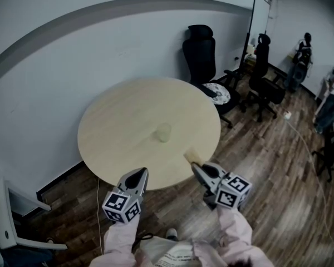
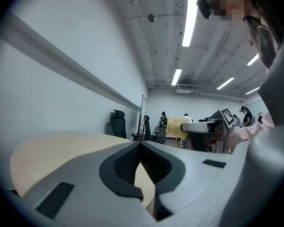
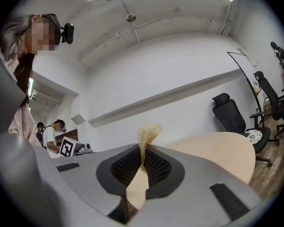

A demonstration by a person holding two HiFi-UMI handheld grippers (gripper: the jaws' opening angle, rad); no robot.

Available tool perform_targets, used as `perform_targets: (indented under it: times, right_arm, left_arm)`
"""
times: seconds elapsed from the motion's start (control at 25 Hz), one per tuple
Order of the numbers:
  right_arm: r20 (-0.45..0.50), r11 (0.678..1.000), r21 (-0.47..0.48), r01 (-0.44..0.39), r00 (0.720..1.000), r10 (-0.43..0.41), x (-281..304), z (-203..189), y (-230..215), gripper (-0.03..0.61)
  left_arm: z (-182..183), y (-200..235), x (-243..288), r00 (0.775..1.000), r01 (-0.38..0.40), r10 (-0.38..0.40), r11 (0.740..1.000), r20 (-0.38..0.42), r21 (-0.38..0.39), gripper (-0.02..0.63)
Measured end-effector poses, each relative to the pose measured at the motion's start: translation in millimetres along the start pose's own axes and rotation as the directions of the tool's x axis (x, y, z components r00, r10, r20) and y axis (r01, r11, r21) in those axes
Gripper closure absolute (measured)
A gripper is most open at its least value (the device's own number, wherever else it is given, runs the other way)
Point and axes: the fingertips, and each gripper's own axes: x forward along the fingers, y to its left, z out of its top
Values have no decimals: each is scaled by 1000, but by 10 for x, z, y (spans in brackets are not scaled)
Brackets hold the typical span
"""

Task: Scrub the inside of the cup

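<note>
Nearest, at 6 o'clock in the head view, two pink sleeves point(image 1: 232, 233) reach forward side by side, each hand carrying a gripper with its marker cube point(image 1: 122, 206) toward the person and its jaws aimed away, roughly level, over the near edge of the table point(image 1: 117, 121). The left gripper point(image 1: 143, 172) points toward about 12 o'clock; its own view shows the left gripper point(image 2: 140, 146) with its jaws pressed together and nothing between them. The right gripper point(image 1: 196, 167) leans toward 11 o'clock, and in its own view the right gripper point(image 3: 143, 151) has its jaws clamped on a thin, pale yellow sponge point(image 3: 148, 133). The sponge's long axis runs along the jaws, with its frayed end sticking out past the tips; in the head view the sponge point(image 1: 190, 156) juts out over the table edge toward 11 o'clock. Farther on, the cup point(image 1: 163, 132) sits alone near the middle of the round, pale wooden table, at about 12 o'clock from the left gripper and 10 o'clock from the right, well apart from both. It looks upright, its long axis vertical, though it is too small to make out its mouth. Beyond the table, at 1 o'clock, a black office chair point(image 1: 200, 52) stands by the white wall point(image 1: 55, 65).
</note>
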Motion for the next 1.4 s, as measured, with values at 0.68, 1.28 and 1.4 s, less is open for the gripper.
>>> perform_targets:
  times: [0.68, 1.28, 1.4]
  right_arm:
    - [-15, 1000, 22, 21, 1000, -21, 421, -72, -358, 571]
    - [-85, 998, 29, -57, 995, 59, 996, -54, -944, 571]
    - [-104, 996, 48, -72, 992, 77, 1085, -76, -1125, 571]
  left_arm:
    - [-59, 371, 293, 1000, 3, -3, 1000, -2, -8, 617]
    - [-77, 697, 954, 999, -33, 32, 999, -13, -29, 617]
    - [-131, 752, 1121, 999, -42, 41, 999, -26, -33, 617]
